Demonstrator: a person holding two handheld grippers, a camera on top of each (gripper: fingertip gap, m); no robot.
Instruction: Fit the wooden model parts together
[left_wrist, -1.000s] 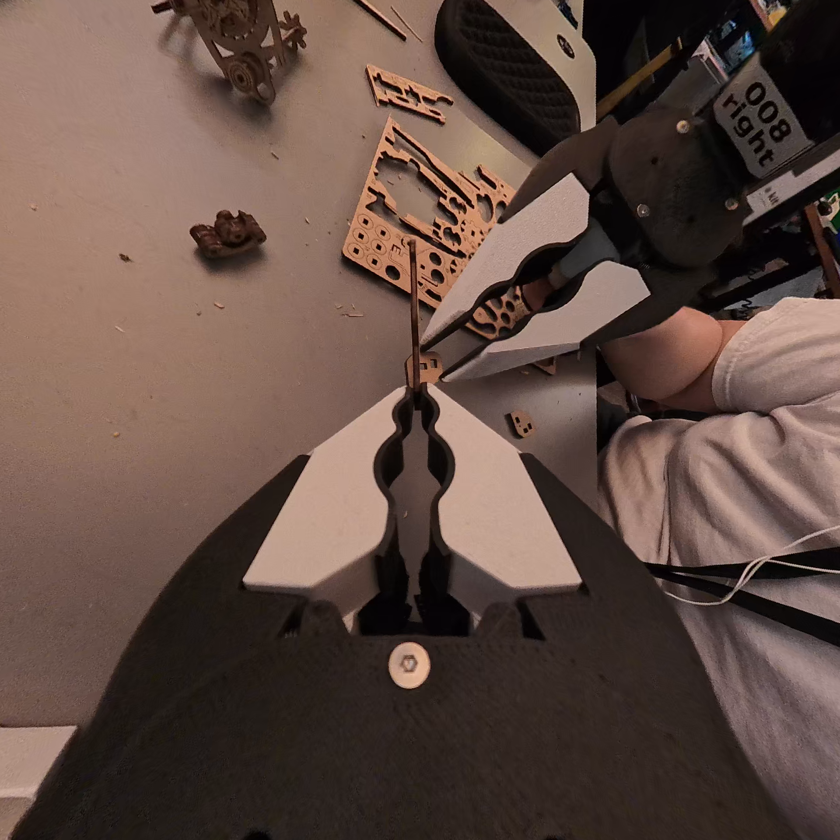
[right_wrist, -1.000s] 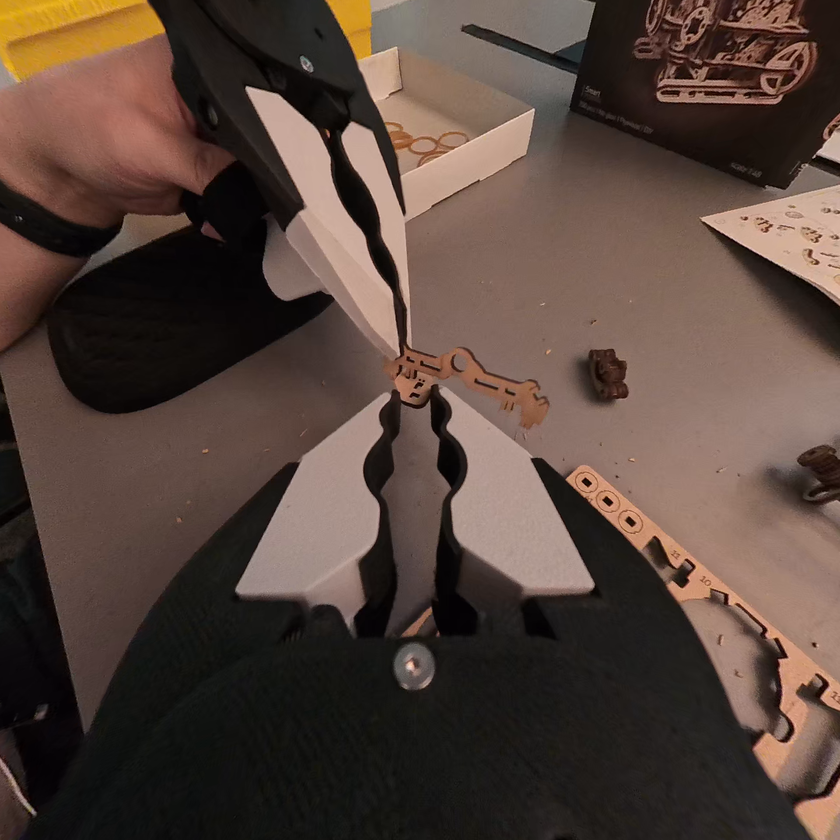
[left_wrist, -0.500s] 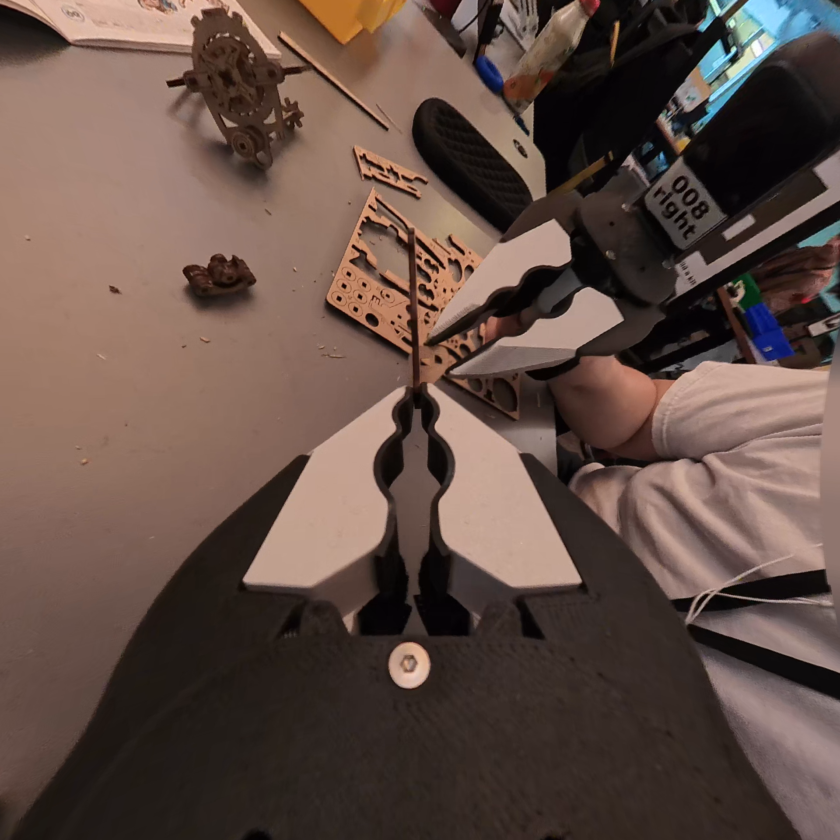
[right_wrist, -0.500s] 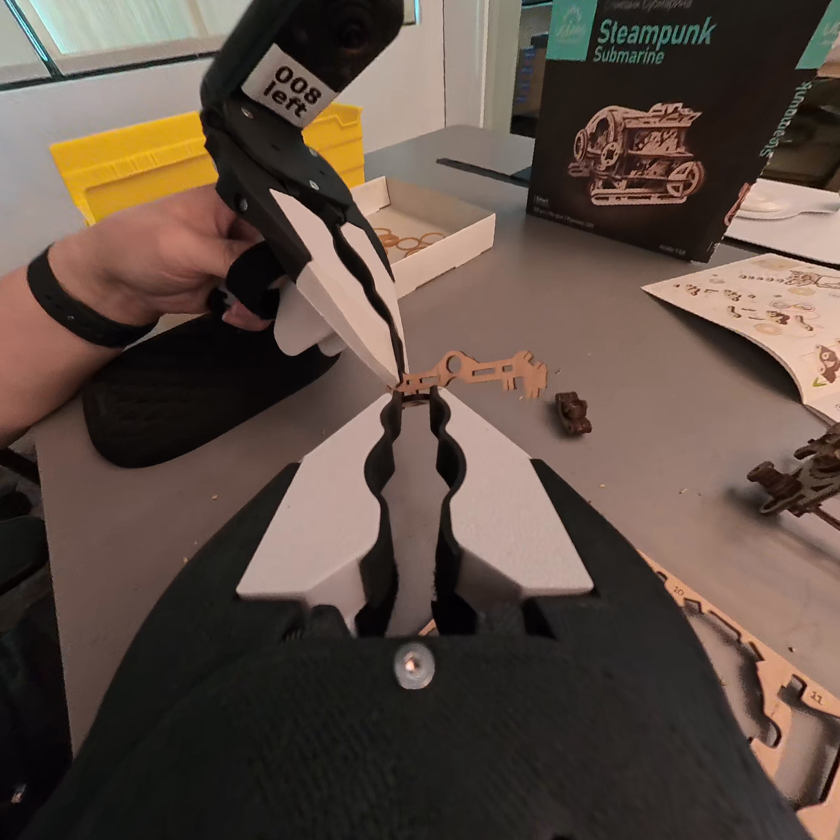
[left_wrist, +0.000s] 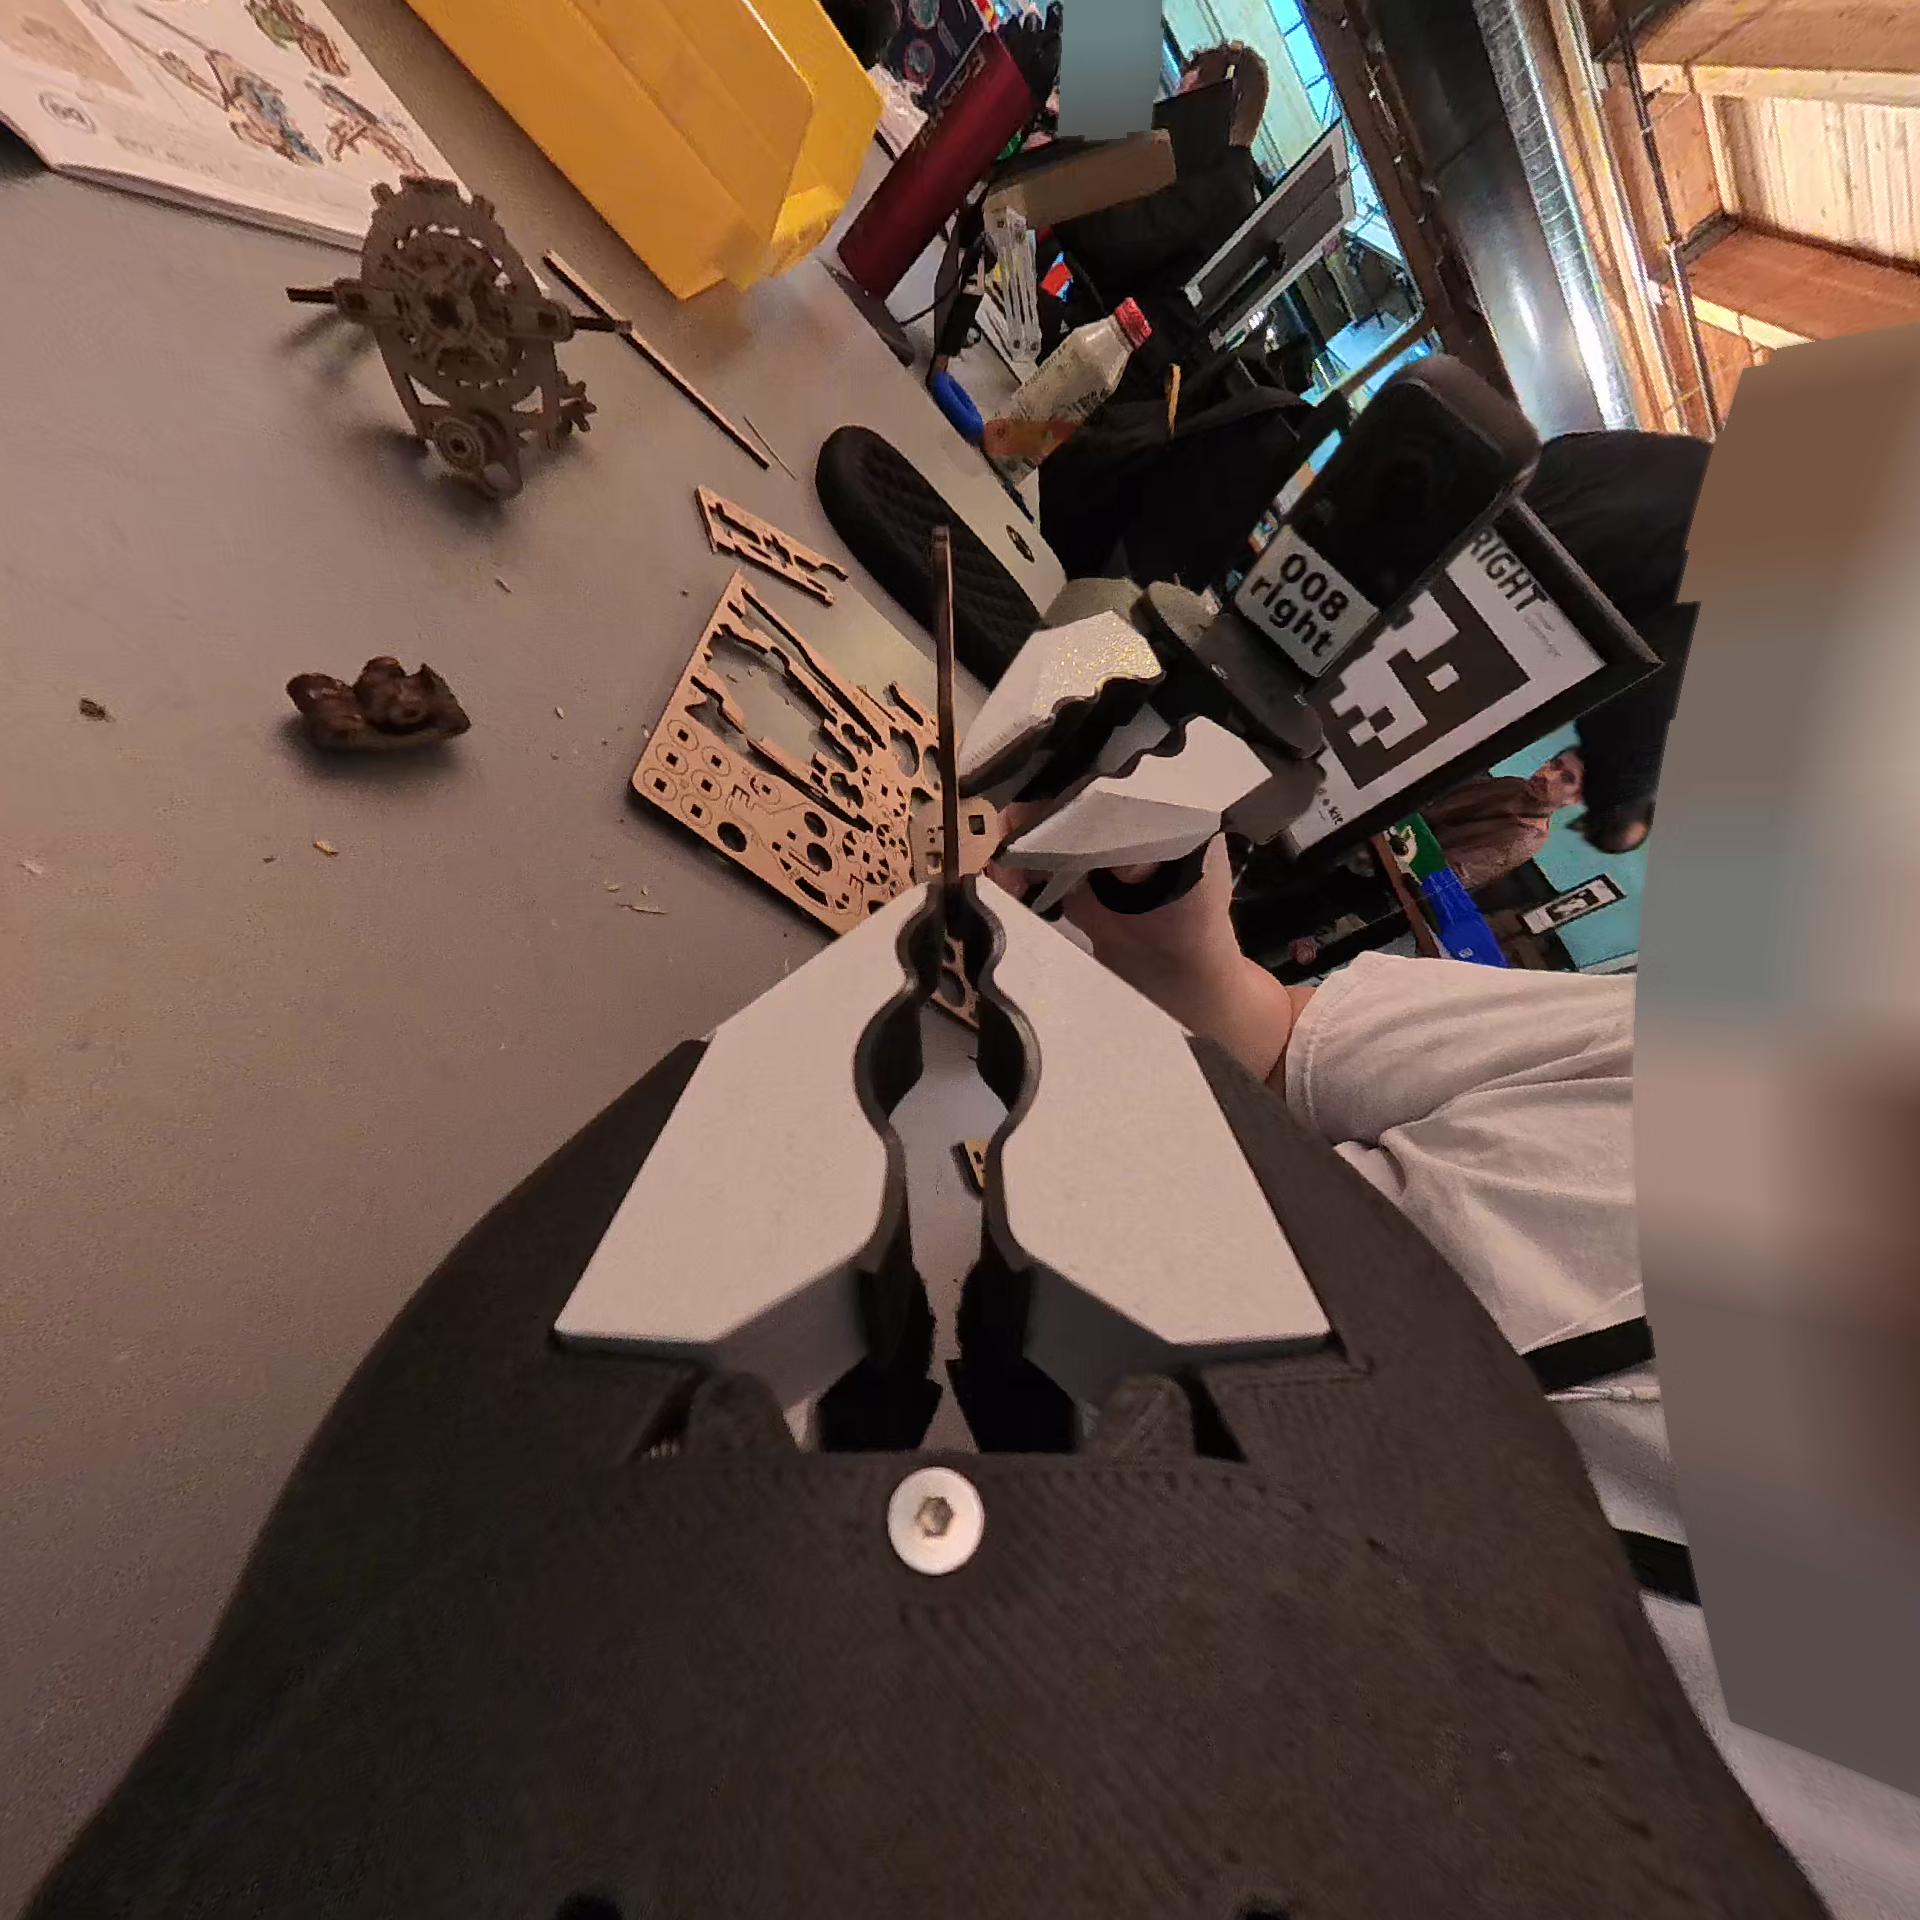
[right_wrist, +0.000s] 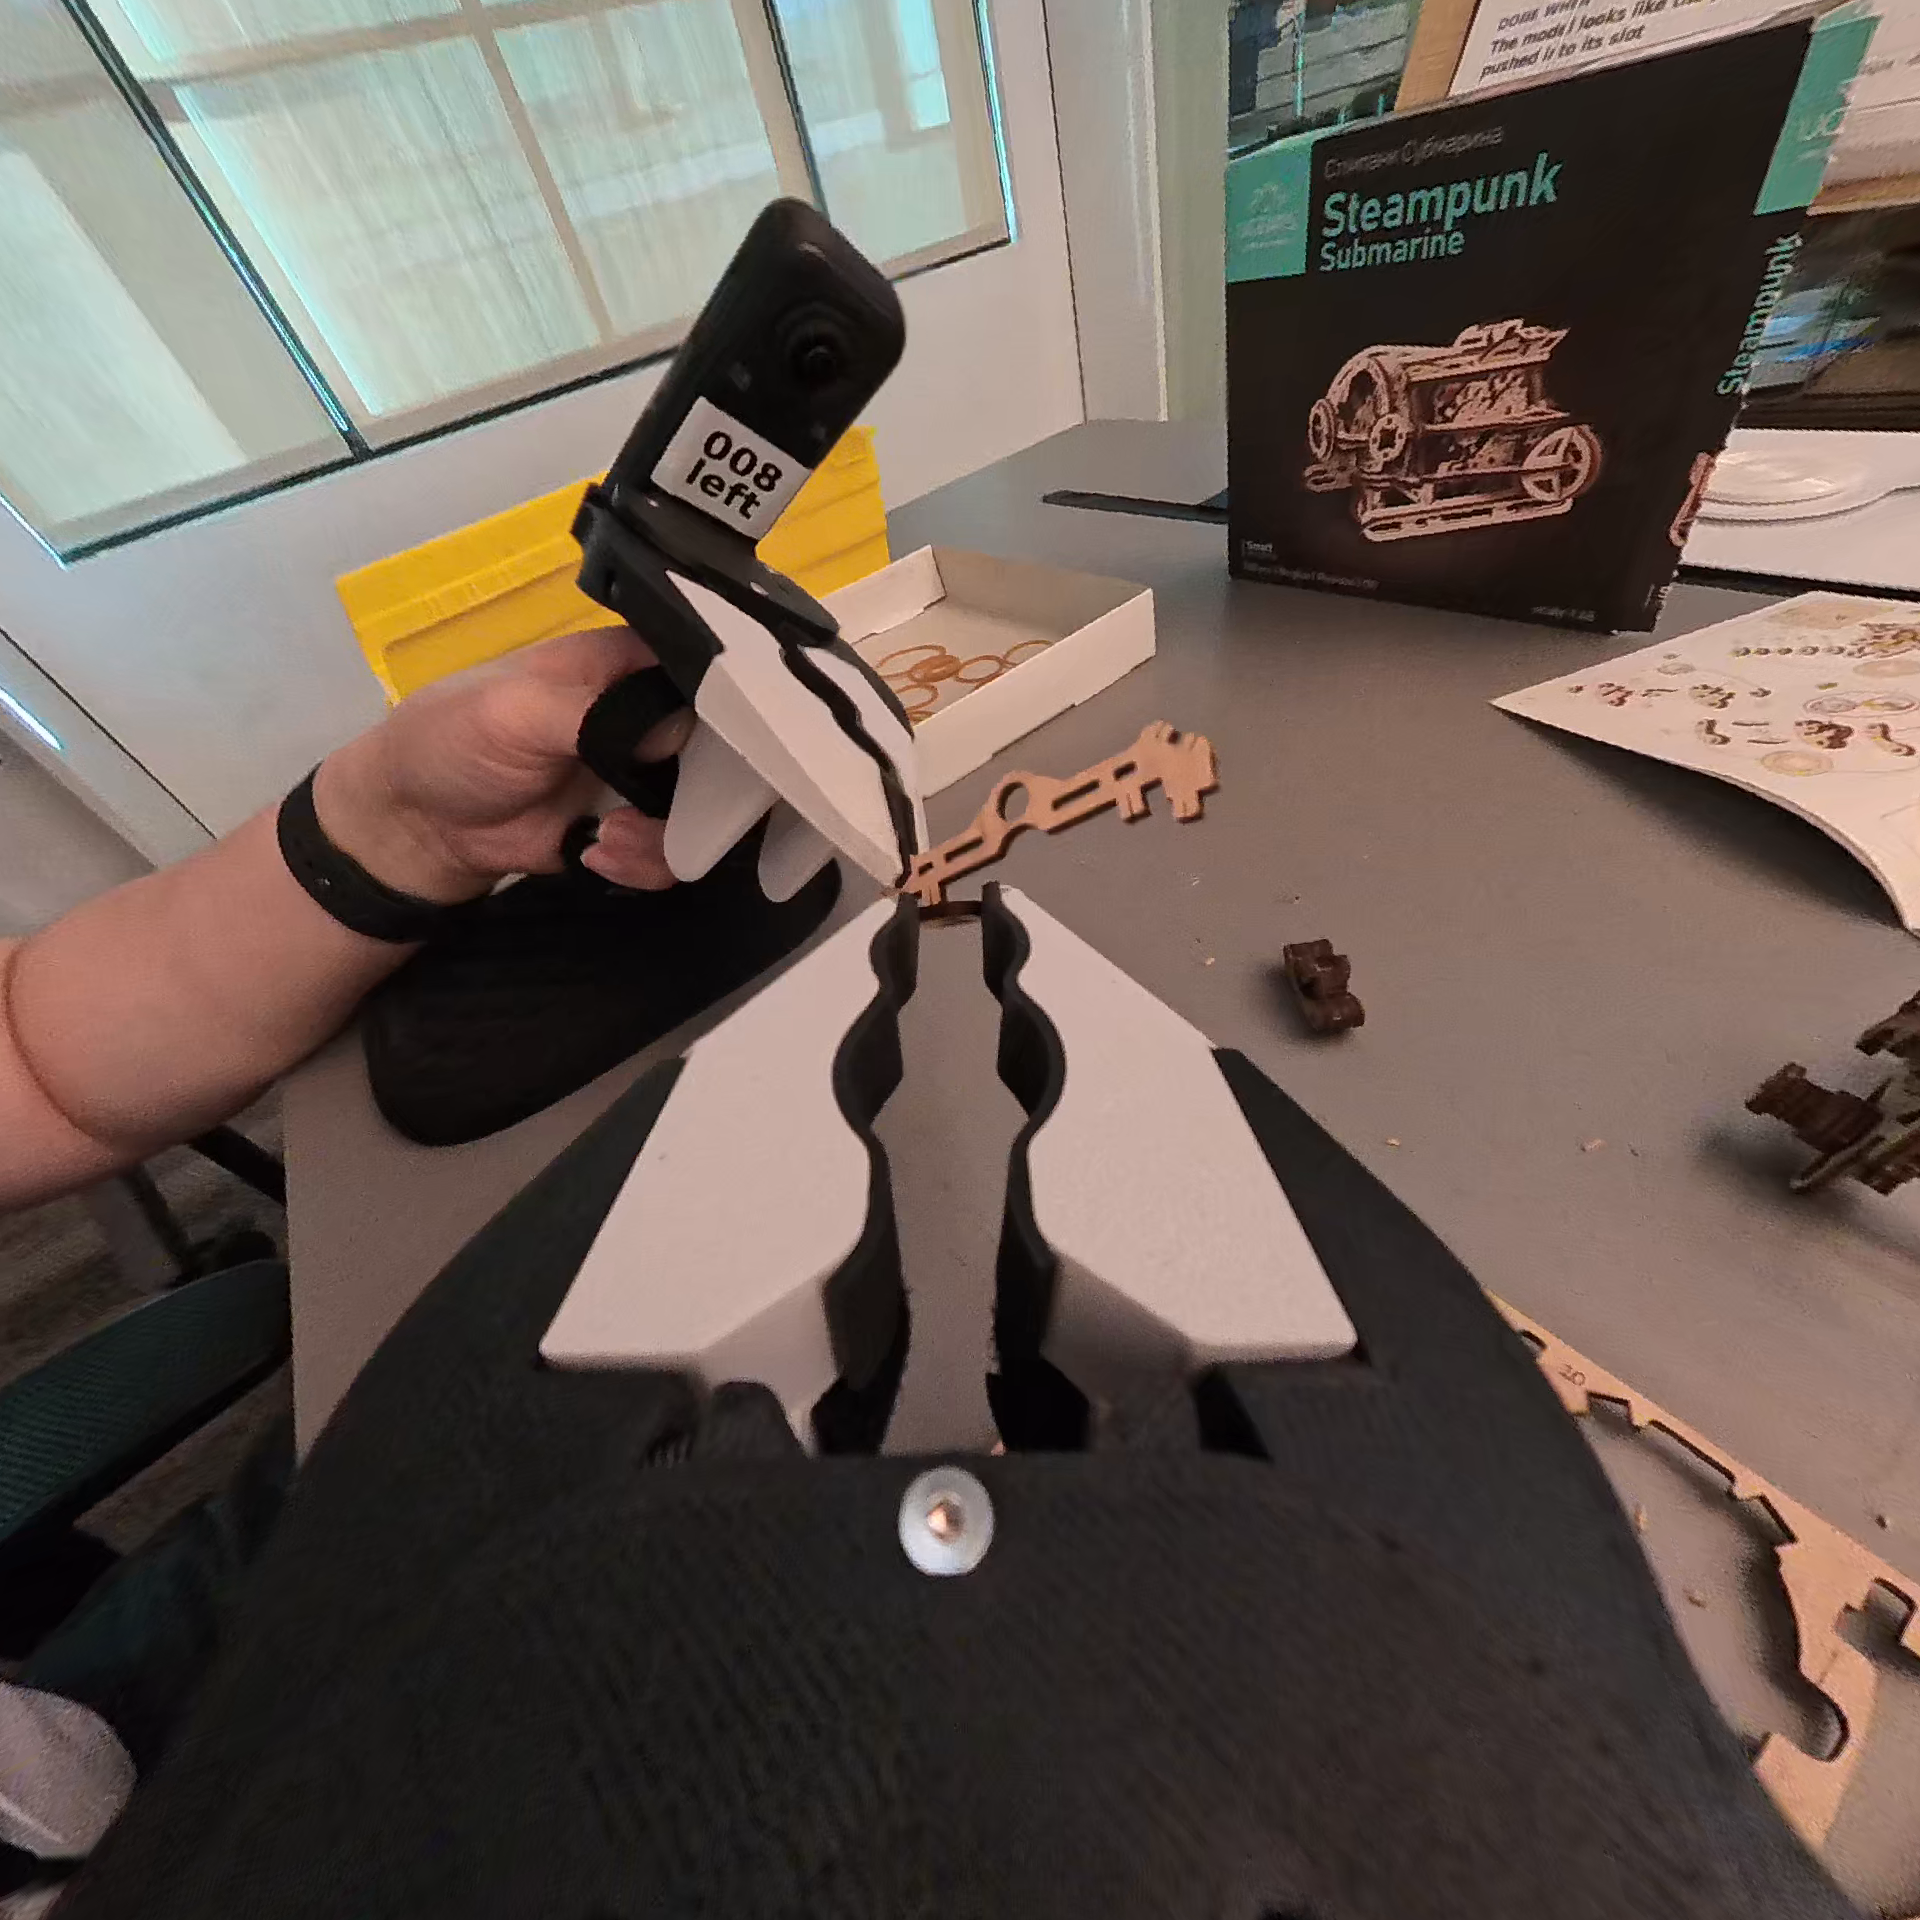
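My left gripper is shut on one end of a long flat key-shaped wooden part, seen edge-on in the left wrist view and held above the grey table. In the right wrist view this part sticks out up and to the right from the left gripper's tips. My right gripper is shut on a small wooden piece that sits on the long part close to the left tips. In the left wrist view the right gripper meets the part from the right with the small piece.
A cut-out wooden sheet, a partly built gear model, a small dark assembly, a black pad and a yellow bin are on the table. A kit box, white tray and instruction sheet stand behind. Both grippers' tips are close together, under 4 cm apart.
Both grippers have risen from the table together with the joined parts. The long part now tilts upward, and more of the room shows behind.
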